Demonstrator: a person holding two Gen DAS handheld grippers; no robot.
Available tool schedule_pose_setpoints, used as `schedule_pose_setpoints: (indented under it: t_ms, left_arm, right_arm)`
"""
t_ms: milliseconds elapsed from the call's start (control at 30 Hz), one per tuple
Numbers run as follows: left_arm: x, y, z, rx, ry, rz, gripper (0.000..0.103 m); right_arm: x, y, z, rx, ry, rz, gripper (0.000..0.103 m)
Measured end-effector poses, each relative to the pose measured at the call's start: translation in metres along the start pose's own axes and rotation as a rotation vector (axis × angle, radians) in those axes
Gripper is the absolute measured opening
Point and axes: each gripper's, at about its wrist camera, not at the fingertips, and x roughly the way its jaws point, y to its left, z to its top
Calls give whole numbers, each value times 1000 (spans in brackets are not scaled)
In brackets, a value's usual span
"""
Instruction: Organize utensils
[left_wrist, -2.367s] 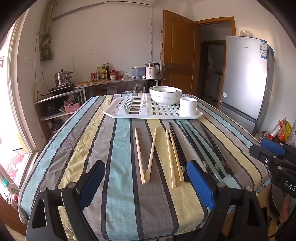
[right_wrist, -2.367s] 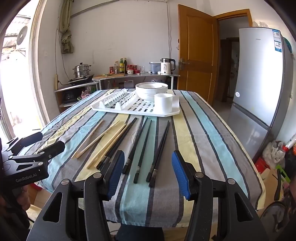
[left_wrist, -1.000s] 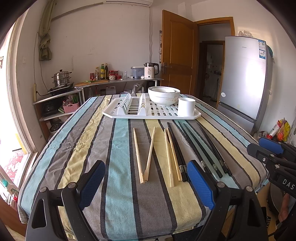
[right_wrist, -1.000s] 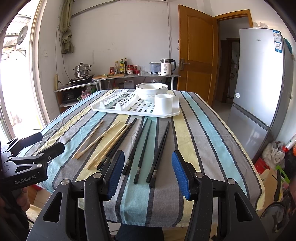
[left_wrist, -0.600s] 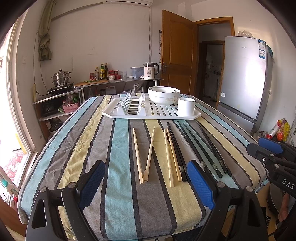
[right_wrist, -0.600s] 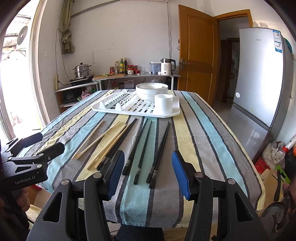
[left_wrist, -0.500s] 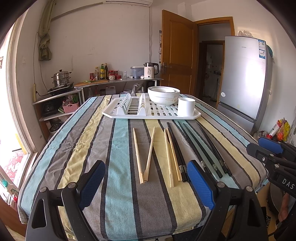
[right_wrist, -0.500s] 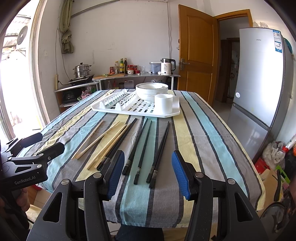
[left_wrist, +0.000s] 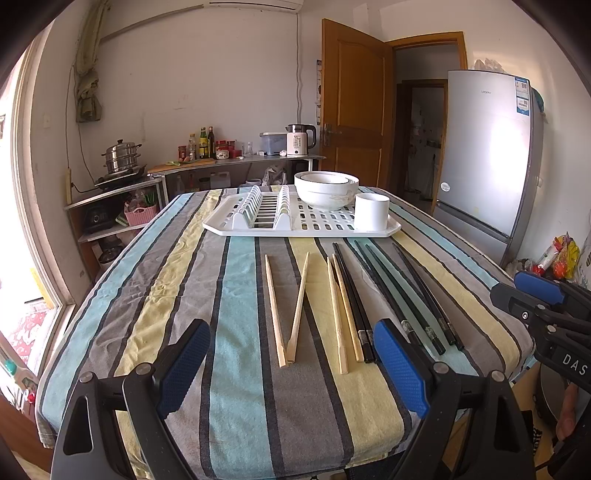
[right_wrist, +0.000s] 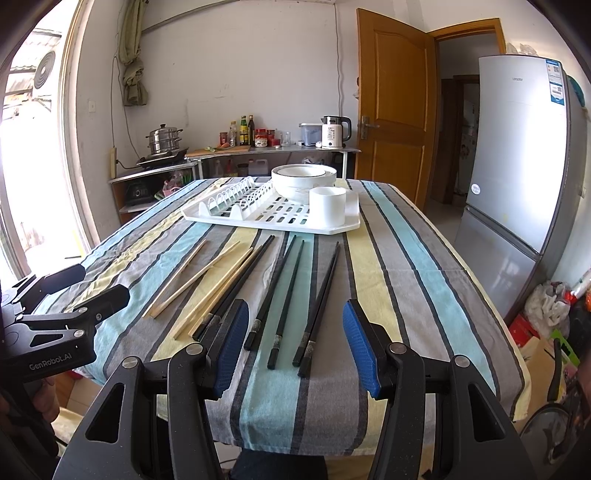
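Several wooden chopsticks (left_wrist: 299, 302) (right_wrist: 192, 280) and several black chopsticks (left_wrist: 402, 295) (right_wrist: 291, 280) lie loose on the striped tablecloth, pointing toward a white drying rack (left_wrist: 236, 225) (right_wrist: 266, 214). The rack holds a white cup (left_wrist: 371, 212) (right_wrist: 327, 206) and stacked white bowls (left_wrist: 325, 188) (right_wrist: 301, 181). My left gripper (left_wrist: 291, 369) is open and empty, hovering at the near table edge before the wooden chopsticks. My right gripper (right_wrist: 295, 347) is open and empty, its fingers on either side of the black chopsticks' near ends.
The table (left_wrist: 147, 295) drops off at the near edge under both grippers. A fridge (right_wrist: 517, 166) stands at the right, a counter with a kettle (left_wrist: 301, 144) and bottles behind the table, a window at the left.
Both grippers have stayed open and almost still. The left wrist view has drifted very slightly; nothing on the table has moved.
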Motion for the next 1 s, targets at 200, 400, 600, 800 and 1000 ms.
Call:
schedule_pose_setpoints:
  t_ms: [200,400,600,800,1000]
  left_arm:
    - [1,-1,0,2,2,0,91]
    - [4,-1,-1,3,7,-4,91]
    - [12,2,2,6,20,-10,91]
    - [35,16,5,-16,68,1,91]
    - [66,37,17,-48,126,44,73]
  right_arm:
    - [1,1,0,1,2,0,54]
    - [1,0,2,0,4,1,54]
    - [13,1,-3,4,10,4,54]
    - [27,-3,0,8,27,6,54]
    - [47,-8,8,12,59,21,54]
